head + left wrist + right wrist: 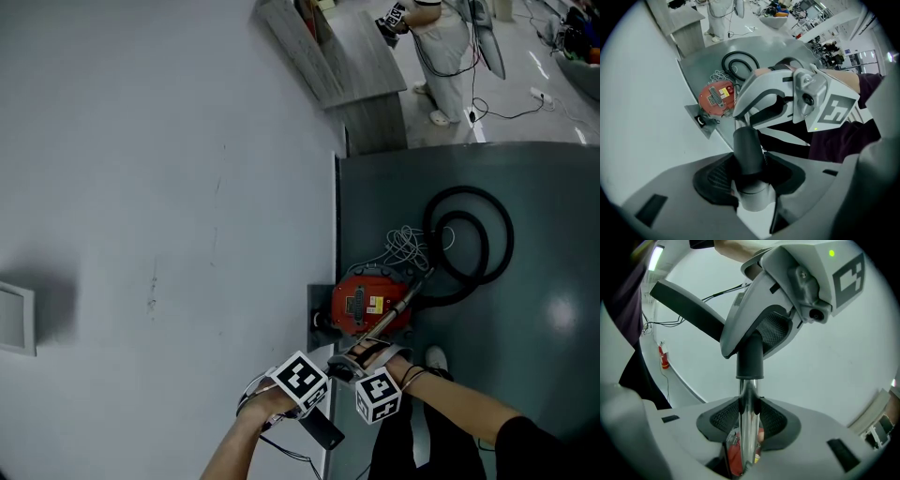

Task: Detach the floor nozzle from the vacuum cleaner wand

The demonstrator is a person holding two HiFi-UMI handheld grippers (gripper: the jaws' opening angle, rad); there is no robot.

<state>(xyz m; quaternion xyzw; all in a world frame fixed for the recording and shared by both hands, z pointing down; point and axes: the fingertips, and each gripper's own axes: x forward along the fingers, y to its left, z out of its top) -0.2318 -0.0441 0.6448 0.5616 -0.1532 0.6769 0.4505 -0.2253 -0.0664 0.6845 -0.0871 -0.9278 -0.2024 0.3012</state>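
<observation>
The red vacuum cleaner (364,302) lies on the dark floor, its black hose (469,244) looped behind it. A chrome wand (389,319) runs from it toward me and ends in a dark grey nozzle neck (747,150). The black floor nozzle (323,431) hangs below my hands. My left gripper (749,174) stands open, its jaws on either side of the neck just above a pale collar (752,199). My right gripper (750,416) is shut on the chrome wand (749,427) just short of the dark neck (750,357). The two grippers sit close together, left gripper (330,375) beside right gripper (362,362).
A pale grey wall (141,187) fills the left; the dark floor mat (525,375) lies to the right. A coil of white cable (408,246) rests beside the vacuum. A wooden desk (352,56) and a standing person (445,56) are at the back. My legs are near the nozzle.
</observation>
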